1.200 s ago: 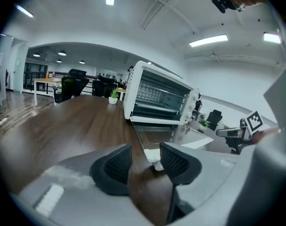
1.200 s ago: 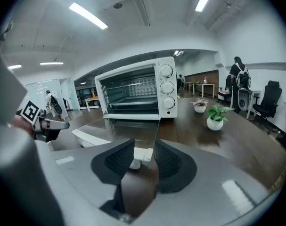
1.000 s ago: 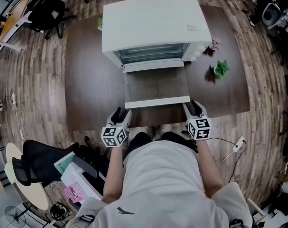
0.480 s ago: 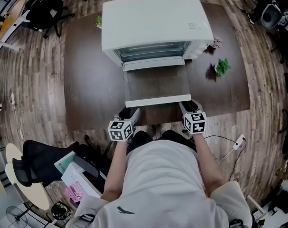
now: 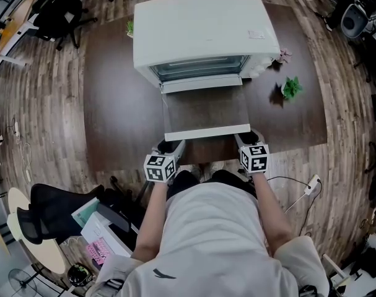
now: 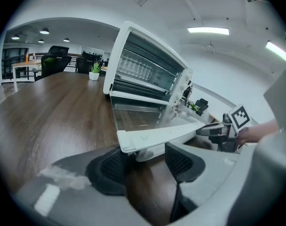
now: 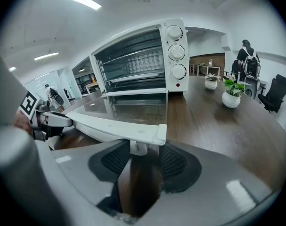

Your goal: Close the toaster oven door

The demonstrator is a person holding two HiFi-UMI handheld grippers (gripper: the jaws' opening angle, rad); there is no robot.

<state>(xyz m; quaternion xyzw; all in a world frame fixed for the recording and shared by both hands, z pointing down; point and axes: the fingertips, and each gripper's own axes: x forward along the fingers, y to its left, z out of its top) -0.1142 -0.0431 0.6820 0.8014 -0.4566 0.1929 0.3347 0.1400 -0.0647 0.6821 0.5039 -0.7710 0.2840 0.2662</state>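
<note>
Lifting door handle [image 5: 206, 130] evenly judged best | left gripper [image 5: 169, 146] spread beneath | right gripper [image 5: 249, 138] just widened, post [image 7: 138, 147] between jaws

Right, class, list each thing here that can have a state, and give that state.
Oven door: fully open, lying flat.
Left gripper: open, handle between its jaws.
Right gripper: open, jaws have just been opening, handle between them.

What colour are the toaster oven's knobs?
The knobs are white; the right gripper view shows them best.
</note>
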